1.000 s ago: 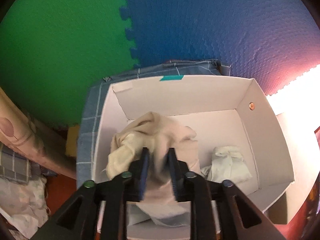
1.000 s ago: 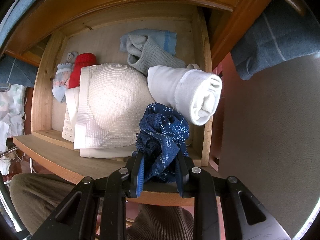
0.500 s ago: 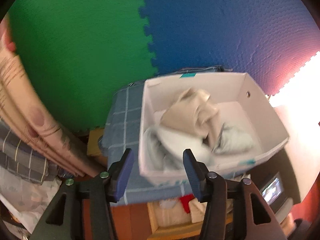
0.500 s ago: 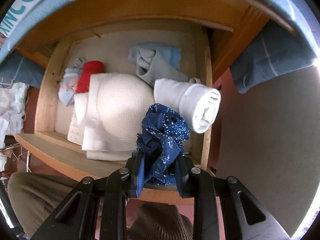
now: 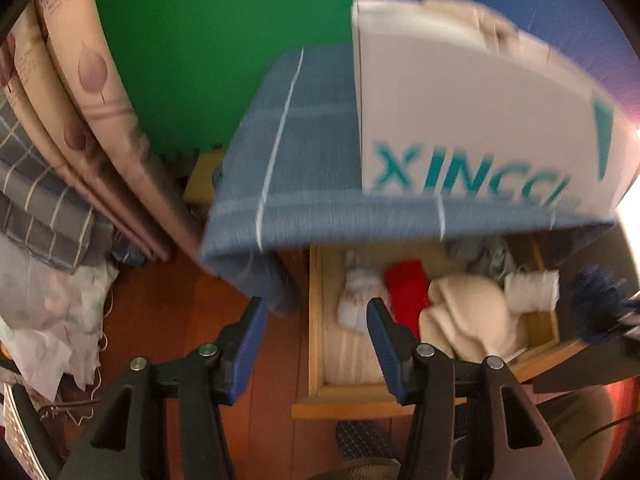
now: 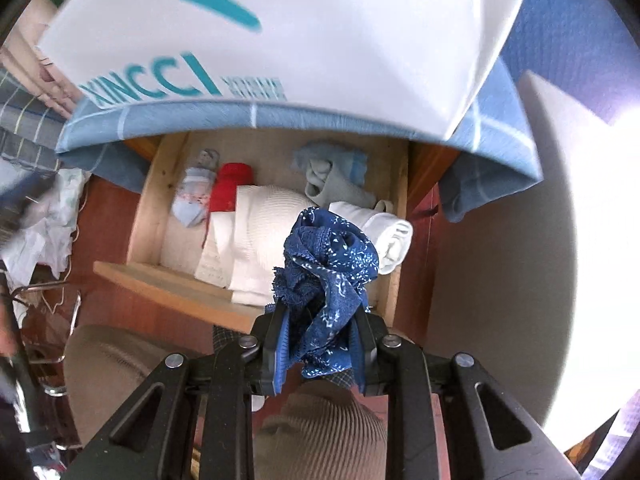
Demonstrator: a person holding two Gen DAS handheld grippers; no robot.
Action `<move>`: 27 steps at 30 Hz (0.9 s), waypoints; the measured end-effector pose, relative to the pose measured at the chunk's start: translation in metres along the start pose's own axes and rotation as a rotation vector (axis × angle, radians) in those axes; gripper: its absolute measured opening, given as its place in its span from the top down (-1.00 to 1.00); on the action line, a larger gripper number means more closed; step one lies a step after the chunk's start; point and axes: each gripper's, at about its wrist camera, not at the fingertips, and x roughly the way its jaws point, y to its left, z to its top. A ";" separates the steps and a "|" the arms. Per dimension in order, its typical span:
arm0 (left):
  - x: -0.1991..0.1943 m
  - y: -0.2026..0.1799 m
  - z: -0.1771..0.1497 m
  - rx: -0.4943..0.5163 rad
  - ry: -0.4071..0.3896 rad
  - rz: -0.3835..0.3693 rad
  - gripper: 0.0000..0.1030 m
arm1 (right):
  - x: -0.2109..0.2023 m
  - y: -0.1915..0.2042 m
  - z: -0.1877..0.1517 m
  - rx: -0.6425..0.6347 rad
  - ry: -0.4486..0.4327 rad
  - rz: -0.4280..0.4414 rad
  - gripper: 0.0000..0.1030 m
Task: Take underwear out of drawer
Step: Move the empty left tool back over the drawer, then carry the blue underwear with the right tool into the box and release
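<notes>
Removal step: right gripper (image 6: pixel 320 354) fingers clamp blue underwear (image 6: pixel 328 280) above the drawer (image 6: pixel 168 276); left gripper (image 5: pixel 316 336), fingers moderately apart, empty. Next: carry to white box (image 6: pixel 320 32).

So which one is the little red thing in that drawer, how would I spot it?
Find the open wooden drawer under the blue checked cloth and the white box. Near its back left lies a small red roll, between a pale patterned sock bundle and a big white ribbed garment. It is the only red piece among whites, greys and blues.
</notes>
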 end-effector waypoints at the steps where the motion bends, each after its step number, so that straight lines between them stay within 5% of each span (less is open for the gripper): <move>1: 0.006 -0.003 -0.007 0.004 0.010 0.009 -0.03 | -0.009 0.001 0.000 -0.016 -0.005 -0.008 0.55; 10: 0.036 -0.024 -0.041 0.026 0.046 0.016 -0.03 | -0.094 0.020 0.007 -0.092 -0.096 0.012 0.55; 18: 0.052 -0.020 -0.051 -0.010 0.071 -0.001 -0.03 | -0.162 0.026 0.054 -0.087 -0.262 0.037 0.55; 27: 0.067 -0.016 -0.056 -0.032 0.124 -0.031 -0.03 | -0.146 0.008 0.129 -0.020 -0.263 -0.073 0.55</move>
